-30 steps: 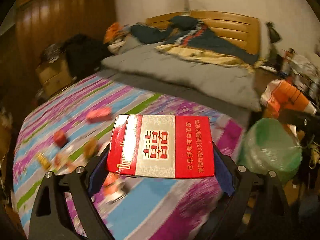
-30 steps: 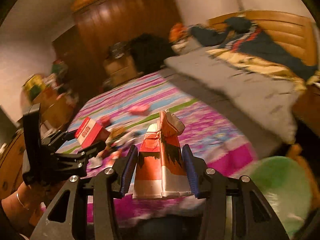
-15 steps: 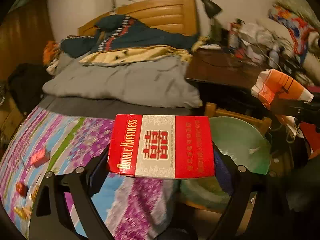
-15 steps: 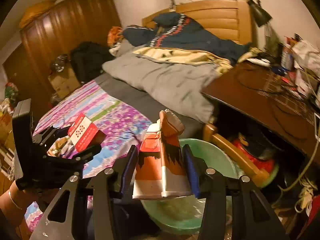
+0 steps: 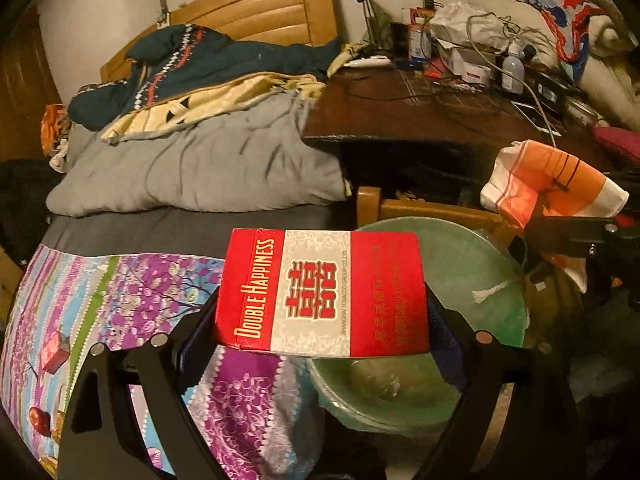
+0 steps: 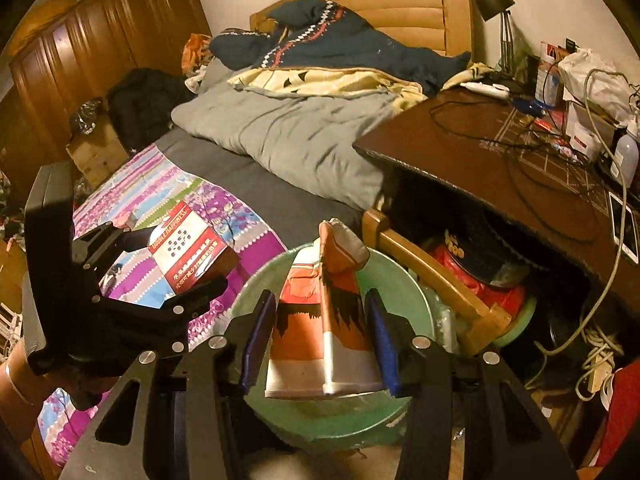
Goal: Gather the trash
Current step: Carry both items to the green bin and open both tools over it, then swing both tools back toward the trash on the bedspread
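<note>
Beside the bed, left tongs [image 5: 322, 332] clamp a red-and-white cigarette carton [image 5: 322, 294], right tongs [image 6: 320, 344] an orange-and-white paper carton [image 6: 322, 320] (crumpled); green-lined bin [image 6: 396, 280] below, so release follows.

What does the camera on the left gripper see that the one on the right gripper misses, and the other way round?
Only the left view: small red litter on the bedspread and the colourful bedding piled past the desk.
Only the right view: the wooden wardrobe, a cardboard box and a wrist.
Both: the red cigarette box in the left gripper, the orange carton in the right gripper, and the green bin.
</note>
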Action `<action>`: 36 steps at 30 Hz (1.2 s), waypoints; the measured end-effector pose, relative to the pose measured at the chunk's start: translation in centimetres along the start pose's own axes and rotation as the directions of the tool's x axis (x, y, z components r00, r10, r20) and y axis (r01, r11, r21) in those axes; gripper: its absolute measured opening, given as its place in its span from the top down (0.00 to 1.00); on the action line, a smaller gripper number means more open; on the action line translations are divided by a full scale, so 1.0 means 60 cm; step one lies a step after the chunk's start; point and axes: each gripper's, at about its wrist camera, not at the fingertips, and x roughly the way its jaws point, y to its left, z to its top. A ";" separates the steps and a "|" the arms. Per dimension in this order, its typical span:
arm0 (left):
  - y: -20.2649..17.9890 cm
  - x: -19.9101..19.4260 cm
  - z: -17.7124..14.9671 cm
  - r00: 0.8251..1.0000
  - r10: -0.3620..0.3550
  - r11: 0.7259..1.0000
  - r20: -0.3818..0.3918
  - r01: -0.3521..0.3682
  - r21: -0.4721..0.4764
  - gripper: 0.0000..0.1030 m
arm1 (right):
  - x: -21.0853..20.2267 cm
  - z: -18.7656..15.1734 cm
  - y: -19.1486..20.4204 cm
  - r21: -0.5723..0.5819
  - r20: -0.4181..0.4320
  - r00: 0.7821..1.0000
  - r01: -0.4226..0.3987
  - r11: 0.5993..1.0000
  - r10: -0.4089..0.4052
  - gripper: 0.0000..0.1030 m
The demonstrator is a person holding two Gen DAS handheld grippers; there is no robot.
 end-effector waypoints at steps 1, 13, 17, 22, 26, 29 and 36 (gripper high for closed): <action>-0.003 0.003 0.001 1.000 -0.009 1.000 -0.004 0.009 0.006 0.16 | 0.003 -0.002 -0.002 0.000 -0.006 1.000 0.003 1.000 -0.003 0.53; -0.018 0.015 -0.014 0.984 -0.180 0.983 -0.013 0.180 0.028 0.16 | 0.025 -0.020 -0.017 0.011 -0.056 0.998 0.020 1.000 -0.020 0.53; -0.020 0.020 -0.013 0.981 -0.191 0.981 -0.019 0.191 0.035 0.16 | 0.033 -0.021 -0.023 0.019 -0.062 0.998 0.021 1.000 -0.020 0.53; -0.019 0.032 -0.003 0.982 -0.186 0.982 -0.029 0.186 0.015 0.09 | 0.037 -0.012 -0.031 0.008 -0.047 0.999 0.023 1.000 -0.022 0.49; -0.016 0.044 0.003 0.986 -0.163 0.987 -0.044 0.163 -0.007 0.05 | 0.042 -0.006 -0.033 -0.022 -0.015 0.999 0.041 0.999 -0.042 0.18; -0.011 0.040 0.001 0.985 -0.170 0.985 -0.038 0.170 -0.021 0.05 | 0.042 -0.005 -0.038 -0.011 -0.012 0.999 0.049 0.999 -0.049 0.18; 0.004 0.043 -0.023 0.990 -0.133 0.990 -0.056 0.130 -0.056 0.05 | 0.039 -0.012 -0.044 0.014 -0.001 0.999 0.035 0.999 -0.035 0.18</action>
